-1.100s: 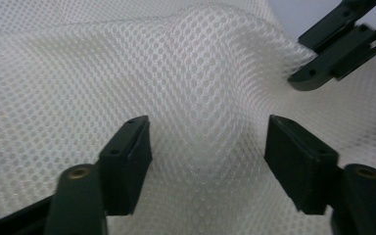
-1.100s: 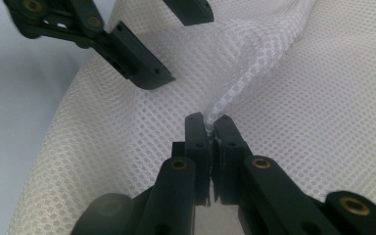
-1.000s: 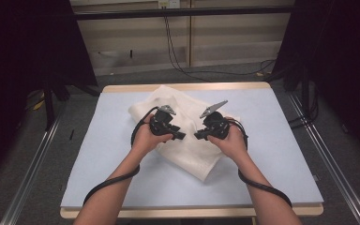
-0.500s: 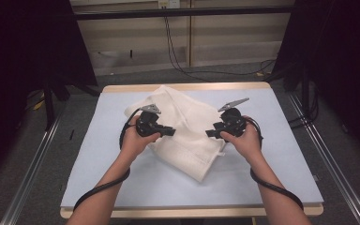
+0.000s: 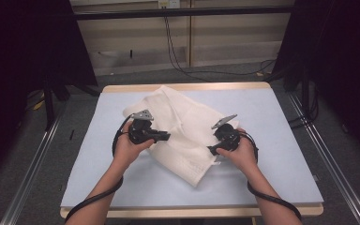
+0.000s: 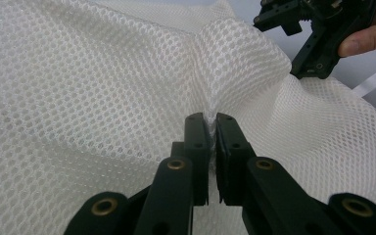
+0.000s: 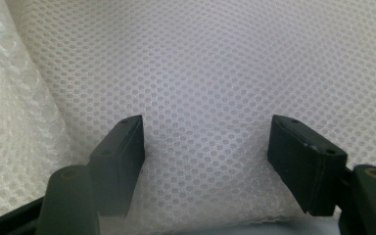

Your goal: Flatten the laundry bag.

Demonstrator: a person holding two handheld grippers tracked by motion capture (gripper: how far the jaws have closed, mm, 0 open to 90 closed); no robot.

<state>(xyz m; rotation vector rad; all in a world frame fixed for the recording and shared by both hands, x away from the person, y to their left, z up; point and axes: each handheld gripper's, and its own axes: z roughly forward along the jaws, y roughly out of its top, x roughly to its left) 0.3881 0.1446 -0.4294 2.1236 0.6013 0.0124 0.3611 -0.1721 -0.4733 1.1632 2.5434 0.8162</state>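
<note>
While the white mesh cloth (image 5: pixel 185 131) lies rumpled across the table (image 5: pixel 281 154), the left claw (image 6: pixel 211 128) pinches a raised fold at its left side, jaws tight on honeycomb netting. At the cloth's right edge, the right claw (image 7: pixel 205 147) has just been opening; its jaws stand wide over the soft mesh, gripping nothing.

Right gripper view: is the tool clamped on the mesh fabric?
No: the right tool has its jaws spread wide, having just opened, with the white mesh fabric lying loose between them, unpinched.
</note>
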